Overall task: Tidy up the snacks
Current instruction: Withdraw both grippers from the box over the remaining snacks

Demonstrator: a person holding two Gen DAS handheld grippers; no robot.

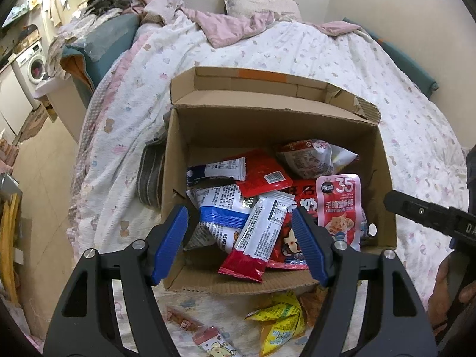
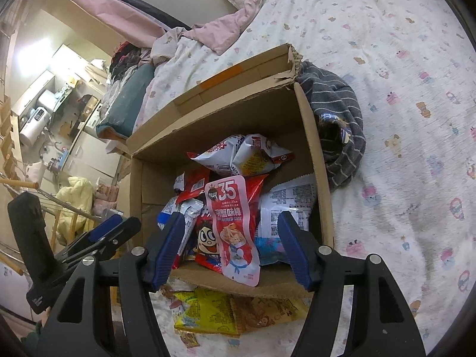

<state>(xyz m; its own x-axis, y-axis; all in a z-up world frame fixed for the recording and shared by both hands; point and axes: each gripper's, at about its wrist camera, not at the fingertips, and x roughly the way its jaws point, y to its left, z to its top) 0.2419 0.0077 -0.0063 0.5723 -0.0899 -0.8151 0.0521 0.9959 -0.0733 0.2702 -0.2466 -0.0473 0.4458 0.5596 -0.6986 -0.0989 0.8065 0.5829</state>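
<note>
An open cardboard box (image 1: 267, 128) (image 2: 315, 154) sits on the bed and holds several snack packets. A pink packet marked 35 (image 1: 339, 205) (image 2: 235, 232) leans upright against the box's near wall. My right gripper (image 2: 231, 214) is open, with a pad on each side of the pink packet and neither touching it. My left gripper (image 1: 239, 209) is open over the box's near left part, above a white and red bar wrapper (image 1: 258, 232), holding nothing. Yellow packets (image 1: 279, 321) (image 2: 205, 312) lie on the sheet in front of the box.
A grey striped cloth (image 2: 342, 125) (image 1: 150, 172) lies bunched against the box's side. A small cartoon-printed packet (image 1: 208, 339) lies on the sheet near the yellow ones. The bed's edge drops to the floor (image 1: 44, 178) on the left. A pink blanket (image 1: 232, 26) is heaped beyond the box.
</note>
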